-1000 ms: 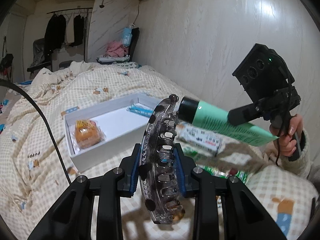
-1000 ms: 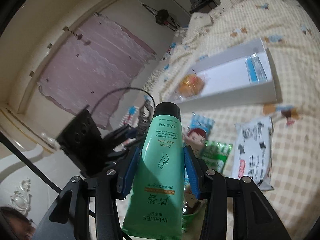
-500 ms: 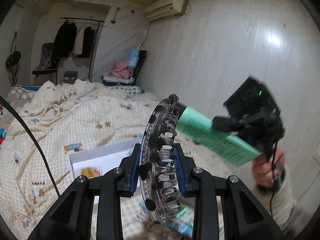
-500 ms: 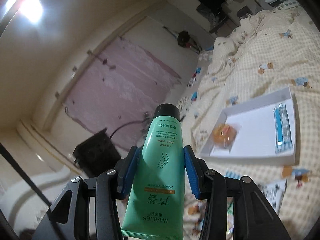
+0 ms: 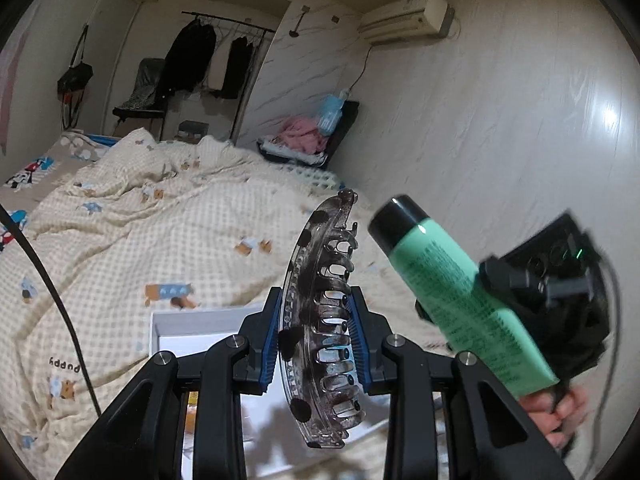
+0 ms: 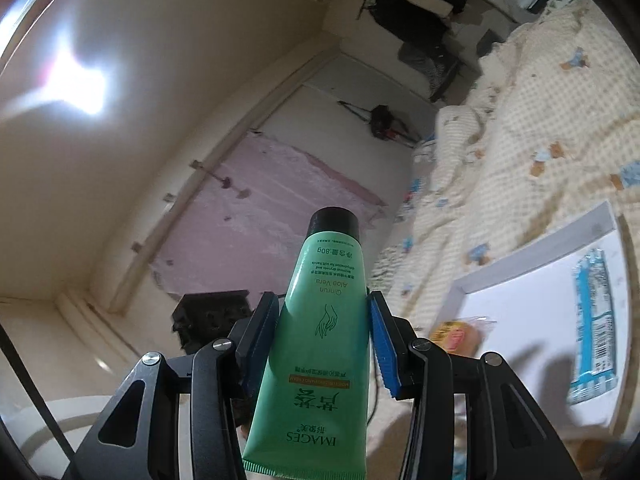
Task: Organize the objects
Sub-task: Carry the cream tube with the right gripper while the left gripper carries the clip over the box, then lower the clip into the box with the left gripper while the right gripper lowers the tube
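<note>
A checked quilt [image 5: 168, 236] covers the bed beneath two hand-held grippers, with a white box [image 6: 532, 292] lying open on it below them. Inside the box sit a blue-and-white packet [image 6: 592, 320] and an orange wrapped snack [image 6: 456, 332], leaving bare floor between them. The right gripper [image 6: 322, 332] is clamped on a green hand-cream tube [image 6: 320, 344], cap pointing away from the camera, held in the air beside the box. The left gripper [image 5: 316, 336] is clenched on a dark translucent hair claw clip [image 5: 320, 312], gripped at its middle and standing on edge above the box's near corner.

The two loads hang near each other, so a careless swing could likely knock tube against clip; the clip's curved, slick shell might also twist out of the pads if released at a tilt, landing outside the box.

Only the left wrist view shows the person's hand [image 5: 560, 412] gripping the right tool and a wall air conditioner [image 5: 404, 16]. Only the right wrist view shows the box's contents and a pink curtain [image 6: 256, 216].
</note>
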Motion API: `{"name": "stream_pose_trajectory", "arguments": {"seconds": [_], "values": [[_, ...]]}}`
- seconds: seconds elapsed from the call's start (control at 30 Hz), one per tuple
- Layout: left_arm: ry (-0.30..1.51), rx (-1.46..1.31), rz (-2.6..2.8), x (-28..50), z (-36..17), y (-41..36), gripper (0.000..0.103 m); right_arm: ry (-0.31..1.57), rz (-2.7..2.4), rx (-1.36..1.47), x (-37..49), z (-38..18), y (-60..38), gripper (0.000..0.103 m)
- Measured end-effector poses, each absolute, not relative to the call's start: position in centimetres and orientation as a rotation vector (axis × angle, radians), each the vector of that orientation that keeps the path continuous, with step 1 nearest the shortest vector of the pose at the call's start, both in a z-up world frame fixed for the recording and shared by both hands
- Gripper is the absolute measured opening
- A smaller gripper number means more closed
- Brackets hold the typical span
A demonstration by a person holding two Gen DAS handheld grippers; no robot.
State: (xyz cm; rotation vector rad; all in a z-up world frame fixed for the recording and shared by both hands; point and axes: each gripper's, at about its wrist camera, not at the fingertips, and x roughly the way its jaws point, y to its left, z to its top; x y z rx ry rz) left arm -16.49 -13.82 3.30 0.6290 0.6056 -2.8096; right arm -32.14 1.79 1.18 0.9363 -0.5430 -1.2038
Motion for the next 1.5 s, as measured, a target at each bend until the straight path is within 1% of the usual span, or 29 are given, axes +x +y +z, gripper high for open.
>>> {"name": "stream_pose_trajectory", "arguments": {"seconds": [0.17,0.33,0.43,0.5,0.6,0.77,0.83,0.9,1.0,1.13,1.43,1.5], "values": [[0.561,0.8,-2.672,-18.6,-1.6,-15.2,0.034,-0.399,-1.368,1.004,-32.4,-0.7,0.3,0.047],[0.586,0.874,-2.614,-19.3,-4.1,-16.3,0.034,-0.233,-1.553,1.023,-32.4,-1.2,0.0,0.047],[0.584,0.875,-2.616,-18.8,-4.1,-15.8,0.034,-0.132,-1.638,1.018,-32.4,-1.5,-0.3,0.047],[0.549,0.879,-2.622,-18.8,-4.1,-15.3,0.034,-0.045,-1.703,0.999,-32.2,-1.3,-0.6,0.047],[0.48,0.893,-2.625,-19.0,-4.0,-14.5,0.034,0.066,-1.794,0.986,-32.0,-1.4,-1.1,0.047],[0.307,0.926,-2.632,-19.6,-4.0,-12.0,0.034,0.18,-1.89,0.973,-32.5,-2.0,-1.2,0.047],[0.275,0.939,-2.628,-19.8,-4.0,-11.6,0.034,0.233,-1.929,0.952,-32.6,-2.0,-1.1,0.047],[0.271,0.946,-2.613,-20.0,-4.1,-11.5,0.034,0.274,-1.959,0.943,-32.6,-2.0,-1.3,0.047],[0.318,0.958,-2.608,-20.1,-4.5,-12.3,0.034,0.302,-1.969,0.943,-32.9,-2.1,-1.4,0.047],[0.362,0.97,-2.592,-20.1,-5.0,-13.1,0.034,0.393,-1.983,0.933,-32.8,-2.1,-2.5,0.047],[0.316,0.996,-2.597,-20.3,-5.3,-12.4,0.034,0.465,-1.863,1.019,-31.0,-3.5,-5.4,0.047],[0.318,0.998,-2.597,-20.3,-5.3,-12.4,0.034,0.529,-1.875,0.993,-30.3,-3.8,-5.9,0.047]]}}
